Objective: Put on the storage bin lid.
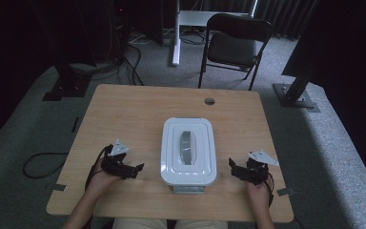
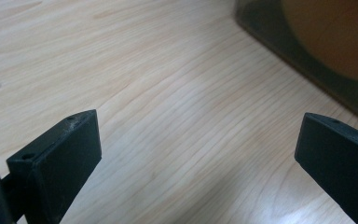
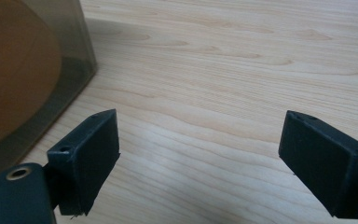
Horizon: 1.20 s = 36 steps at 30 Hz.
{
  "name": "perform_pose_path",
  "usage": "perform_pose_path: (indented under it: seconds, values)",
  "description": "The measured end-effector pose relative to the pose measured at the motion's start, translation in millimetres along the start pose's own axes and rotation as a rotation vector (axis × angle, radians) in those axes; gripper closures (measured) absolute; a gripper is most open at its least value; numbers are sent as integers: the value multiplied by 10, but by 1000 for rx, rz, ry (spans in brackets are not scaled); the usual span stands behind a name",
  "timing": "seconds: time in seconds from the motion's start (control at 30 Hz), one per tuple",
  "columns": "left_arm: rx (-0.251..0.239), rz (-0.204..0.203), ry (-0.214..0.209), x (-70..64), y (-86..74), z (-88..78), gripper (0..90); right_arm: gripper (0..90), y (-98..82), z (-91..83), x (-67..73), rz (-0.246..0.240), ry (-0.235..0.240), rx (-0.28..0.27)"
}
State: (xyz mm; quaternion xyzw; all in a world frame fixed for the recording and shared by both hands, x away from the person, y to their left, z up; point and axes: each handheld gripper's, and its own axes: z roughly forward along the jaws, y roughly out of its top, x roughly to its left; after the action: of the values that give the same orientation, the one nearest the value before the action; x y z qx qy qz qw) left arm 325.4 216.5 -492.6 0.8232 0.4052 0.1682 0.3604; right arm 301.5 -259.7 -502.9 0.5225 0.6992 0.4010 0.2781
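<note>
A light wooden table (image 1: 138,109) stands on grey carpet; a white lidded box (image 1: 188,151) rests on it, between the fingers (image 1: 136,168) of the left tool and those (image 1: 232,166) of the right; a small round hole (image 1: 209,101) sits well beyond the fingers, near the far edge.

No legible text, label or number on anything here.

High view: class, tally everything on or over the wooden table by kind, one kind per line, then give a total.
Lidded white container: 1
Handheld grippers: 2, the left gripper and the right gripper, both with jaws open
Total: 3
</note>
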Motion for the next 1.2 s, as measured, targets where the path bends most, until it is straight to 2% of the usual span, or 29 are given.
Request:
perform_pose_path:
  seconds: [0.17,0.33,0.4,0.67,1.07,1.2]
  values:
    - [12,-31,13,91,-106,-42,12,119,-51,-52,-55,10,-8,-3]
    - [28,-41,39,183,-220,-99,12,119,-111,-107,-126,18,-25,6]
    - [32,-54,46,223,-271,-134,12,120,-135,-122,-157,23,-18,8]
    - [27,-105,78,352,-482,-310,12,120,-233,-181,-250,32,-53,32]
    - [38,-184,132,480,-733,-460,12,120,-370,-303,-343,48,-108,53]
    - [34,-215,164,504,-786,-504,12,120,-401,-328,-396,78,-139,73]
